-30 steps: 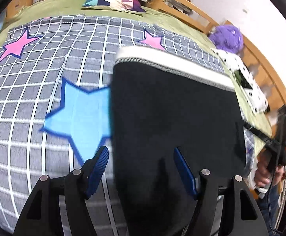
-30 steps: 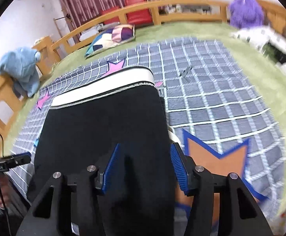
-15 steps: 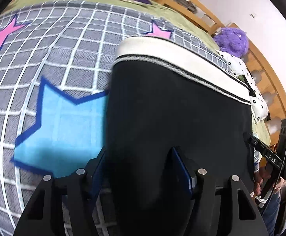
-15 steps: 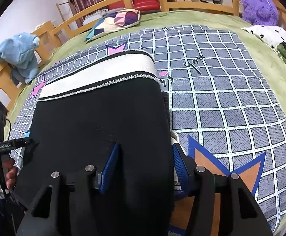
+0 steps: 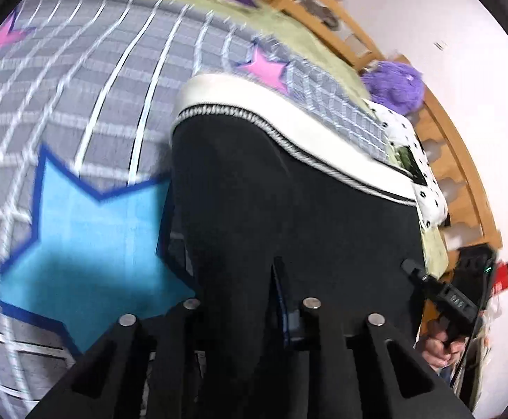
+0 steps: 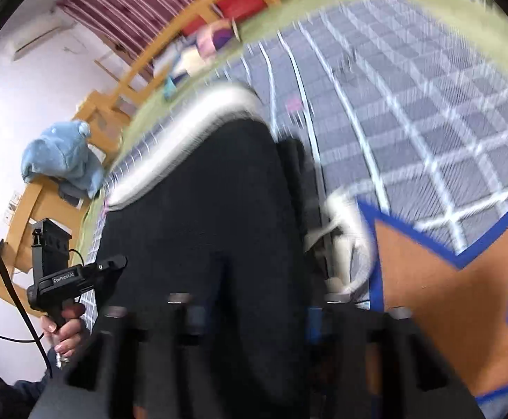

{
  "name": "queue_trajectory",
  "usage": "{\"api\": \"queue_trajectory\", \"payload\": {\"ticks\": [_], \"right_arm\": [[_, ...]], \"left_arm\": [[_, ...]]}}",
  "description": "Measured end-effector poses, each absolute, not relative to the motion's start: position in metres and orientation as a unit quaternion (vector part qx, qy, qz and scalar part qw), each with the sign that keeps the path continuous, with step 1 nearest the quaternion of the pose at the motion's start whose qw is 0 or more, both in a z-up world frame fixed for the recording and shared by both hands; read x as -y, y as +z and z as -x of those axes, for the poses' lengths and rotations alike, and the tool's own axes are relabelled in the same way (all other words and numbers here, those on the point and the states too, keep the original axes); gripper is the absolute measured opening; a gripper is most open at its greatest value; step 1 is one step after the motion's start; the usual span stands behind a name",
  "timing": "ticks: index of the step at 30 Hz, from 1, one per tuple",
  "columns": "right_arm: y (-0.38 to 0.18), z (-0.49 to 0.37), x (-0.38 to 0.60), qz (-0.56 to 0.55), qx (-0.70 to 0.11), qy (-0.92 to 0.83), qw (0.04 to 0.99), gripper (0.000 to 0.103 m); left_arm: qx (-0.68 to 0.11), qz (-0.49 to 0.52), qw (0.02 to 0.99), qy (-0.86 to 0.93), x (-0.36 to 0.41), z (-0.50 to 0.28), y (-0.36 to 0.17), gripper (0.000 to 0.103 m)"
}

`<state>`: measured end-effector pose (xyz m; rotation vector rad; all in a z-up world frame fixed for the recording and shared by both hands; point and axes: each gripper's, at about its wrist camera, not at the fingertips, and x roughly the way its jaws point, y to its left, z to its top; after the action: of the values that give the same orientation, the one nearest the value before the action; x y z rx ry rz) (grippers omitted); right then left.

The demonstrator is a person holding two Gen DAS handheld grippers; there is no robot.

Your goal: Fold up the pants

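Black pants point(image 5: 289, 209) with a white waistband point(image 5: 289, 122) lie on a grey checked blanket point(image 5: 79, 87). In the left wrist view my left gripper point(image 5: 247, 300) is shut on the near edge of the black fabric, which covers its fingers. In the right wrist view the pants point(image 6: 201, 209) bulge upward and my right gripper point(image 6: 250, 310) is shut on their near edge. The waistband point(image 6: 191, 129) is blurred. Each view shows the other gripper held at the pants' far side.
A blue star point(image 5: 79, 237) lies left of the pants and an orange star point(image 6: 446, 296) right. A purple plush toy point(image 5: 393, 83), a spotted cloth point(image 5: 418, 174), a blue plush toy point(image 6: 62, 153) and a wooden bed rail point(image 6: 131, 80) ring the bed.
Both grippers have closed on the near edge of the pants and lifted it. The fabric now rises toward the cameras. Both views have tilted and blurred with motion.
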<state>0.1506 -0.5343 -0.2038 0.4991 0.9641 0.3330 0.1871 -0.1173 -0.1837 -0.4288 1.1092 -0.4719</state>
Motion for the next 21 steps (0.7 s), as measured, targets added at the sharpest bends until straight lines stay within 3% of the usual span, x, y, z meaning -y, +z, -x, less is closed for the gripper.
{"api": "queue_trajectory", "payload": {"ticks": [7,12,16,19,21], "right_arm": [[-0.13,-0.141,0.471,-0.198,-0.408,0.139,0.88,0.022],[-0.133,-0.168,0.416,-0.243,-0.397,0.185,0.866,0.022],[-0.165,-0.203,0.351,-0.25,-0.421,0.218,0.844,0.022],[-0.196,-0.213,0.328,-0.2,-0.433,0.18,0.86,0.027],[-0.207,-0.212,0.334,-0.196,-0.431,0.18,0.862,0.031]], "left_arm": [[-0.486,0.219,0.814,-0.232,0.067,-0.205,-0.131,0.015],[-0.468,0.186,0.843,-0.189,-0.012,-0.215,-0.103,0.015],[-0.486,0.165,0.848,-0.134,-0.051,-0.227,-0.123,0.016],[-0.529,0.172,0.824,-0.11,-0.067,-0.24,-0.165,0.033],[-0.541,0.159,0.821,-0.094,-0.07,-0.239,-0.182,0.051]]}}
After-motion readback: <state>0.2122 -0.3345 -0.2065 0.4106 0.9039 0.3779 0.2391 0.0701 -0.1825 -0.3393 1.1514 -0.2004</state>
